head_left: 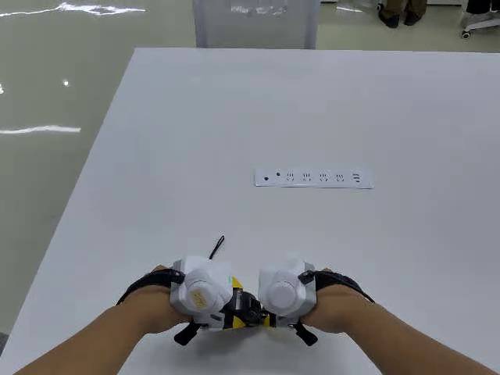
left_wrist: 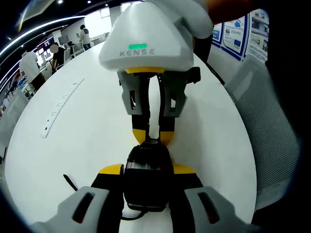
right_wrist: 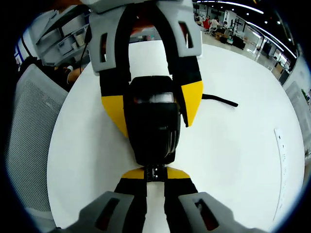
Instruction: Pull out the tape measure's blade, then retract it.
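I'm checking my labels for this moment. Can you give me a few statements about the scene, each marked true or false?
1. The left gripper clamps the tape measure. True.
2. The blade is drawn far out. False: the right gripper pinches the blade tip right at the case.
3. The tape measure is red. False: it is black.
4. A power strip lies on the table beyond the grippers. True.
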Action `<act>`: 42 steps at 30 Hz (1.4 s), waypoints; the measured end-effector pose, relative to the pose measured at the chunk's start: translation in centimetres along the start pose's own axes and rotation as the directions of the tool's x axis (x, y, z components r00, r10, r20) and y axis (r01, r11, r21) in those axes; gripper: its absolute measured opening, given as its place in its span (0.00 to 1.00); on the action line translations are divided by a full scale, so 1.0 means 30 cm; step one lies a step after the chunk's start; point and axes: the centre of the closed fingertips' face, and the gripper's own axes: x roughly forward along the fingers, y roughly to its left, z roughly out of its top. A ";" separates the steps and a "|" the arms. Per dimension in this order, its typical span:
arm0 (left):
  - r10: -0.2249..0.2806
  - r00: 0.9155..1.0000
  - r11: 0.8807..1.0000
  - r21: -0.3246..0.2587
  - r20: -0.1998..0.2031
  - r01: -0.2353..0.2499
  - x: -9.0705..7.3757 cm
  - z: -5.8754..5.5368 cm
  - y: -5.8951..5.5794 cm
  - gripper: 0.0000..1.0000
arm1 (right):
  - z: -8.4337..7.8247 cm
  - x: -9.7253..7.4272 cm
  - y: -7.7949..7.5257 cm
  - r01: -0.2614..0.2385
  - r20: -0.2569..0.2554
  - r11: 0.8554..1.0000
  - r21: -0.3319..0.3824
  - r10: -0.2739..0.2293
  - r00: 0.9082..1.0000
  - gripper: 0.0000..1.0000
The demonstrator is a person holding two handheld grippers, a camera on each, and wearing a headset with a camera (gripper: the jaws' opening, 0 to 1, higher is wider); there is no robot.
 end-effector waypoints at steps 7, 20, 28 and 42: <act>-0.003 1.000 1.000 0.002 0.001 0.003 -0.001 0.004 0.001 0.30 | -0.005 -0.004 0.003 -0.007 -0.018 1.000 -0.007 0.007 1.000 0.10; -0.004 1.000 1.000 -0.005 0.006 0.004 -0.001 -0.002 0.001 0.30 | -0.046 -0.009 0.003 0.002 -0.042 1.000 0.001 -0.002 0.999 0.10; 0.001 1.000 1.000 -0.008 0.008 -0.001 0.000 -0.007 0.002 0.30 | -0.084 -0.025 0.001 0.003 -0.056 1.000 0.005 -0.002 0.998 0.10; 0.003 1.000 1.000 -0.016 0.012 -0.003 -0.006 0.000 -0.003 0.30 | -0.114 -0.044 -0.002 0.001 -0.072 1.000 0.014 0.000 0.997 0.10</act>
